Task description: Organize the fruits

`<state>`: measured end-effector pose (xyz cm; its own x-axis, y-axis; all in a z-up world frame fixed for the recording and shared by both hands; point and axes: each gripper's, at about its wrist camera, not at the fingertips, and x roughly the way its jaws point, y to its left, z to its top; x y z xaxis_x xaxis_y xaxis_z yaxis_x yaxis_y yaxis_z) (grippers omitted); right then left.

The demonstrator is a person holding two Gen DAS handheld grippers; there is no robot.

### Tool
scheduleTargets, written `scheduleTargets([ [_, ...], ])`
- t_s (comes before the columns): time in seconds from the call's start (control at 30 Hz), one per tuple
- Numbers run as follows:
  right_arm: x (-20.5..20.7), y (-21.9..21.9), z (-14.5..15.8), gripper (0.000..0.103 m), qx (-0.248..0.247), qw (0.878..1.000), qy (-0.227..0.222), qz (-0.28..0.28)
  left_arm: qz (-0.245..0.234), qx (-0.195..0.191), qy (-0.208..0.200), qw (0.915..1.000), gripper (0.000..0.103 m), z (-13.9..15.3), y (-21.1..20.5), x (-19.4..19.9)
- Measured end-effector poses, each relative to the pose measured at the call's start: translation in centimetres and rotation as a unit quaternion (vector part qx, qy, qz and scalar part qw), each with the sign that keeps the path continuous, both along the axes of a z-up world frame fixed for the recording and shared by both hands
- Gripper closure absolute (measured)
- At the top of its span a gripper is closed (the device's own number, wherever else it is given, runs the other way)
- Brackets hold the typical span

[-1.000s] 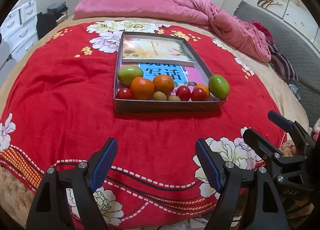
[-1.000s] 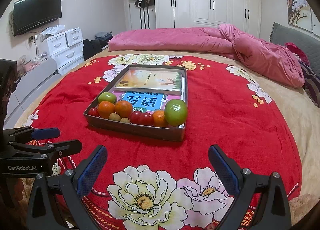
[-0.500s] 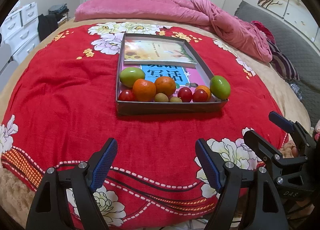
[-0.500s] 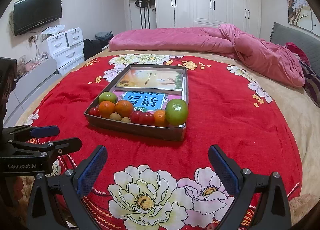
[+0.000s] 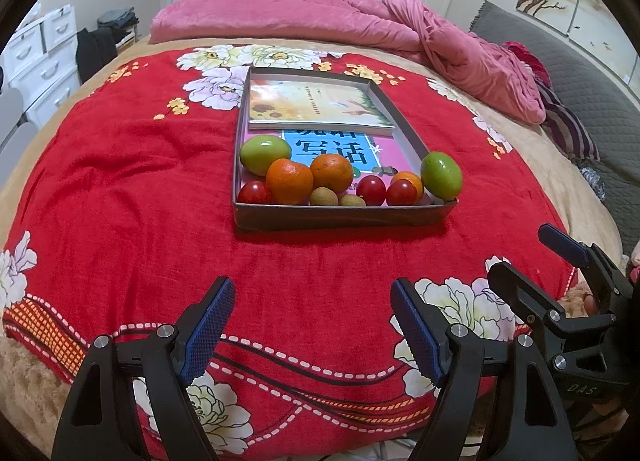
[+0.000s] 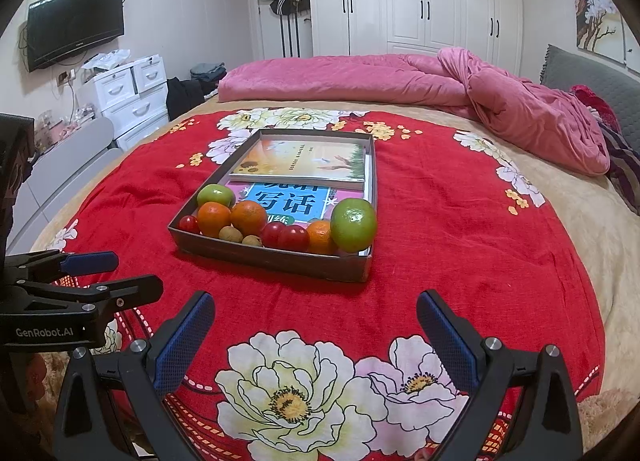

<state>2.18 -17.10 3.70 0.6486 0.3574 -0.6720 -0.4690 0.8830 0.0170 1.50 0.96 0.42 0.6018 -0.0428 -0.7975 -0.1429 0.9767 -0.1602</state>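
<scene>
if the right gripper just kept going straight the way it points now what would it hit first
Most likely the red flowered blanket, short of the box of fruit. The open right gripper points downward, with nothing between its fingers; depth is hard to judge.

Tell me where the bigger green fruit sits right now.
In both wrist views the bigger green fruit sits at the tray's near right corner, beside a small orange, nearer the right claw.
</scene>
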Motion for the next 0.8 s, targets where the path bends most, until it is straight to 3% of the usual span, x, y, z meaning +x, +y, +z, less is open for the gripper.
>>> scheduleTargets([
  [0.6,0.2,-0.2,-0.2,0.001,0.002,1.0,0.002,-0.005,-0.005,-0.001,0.006,1.0,0.022,-0.1,-0.2,0.3],
  [0.8,1.2,-1.3,-0.4,0.001,0.016,0.999,0.013,-0.025,0.019,0.01,0.011,0.9997,0.022,-0.3,1.1,1.2],
])
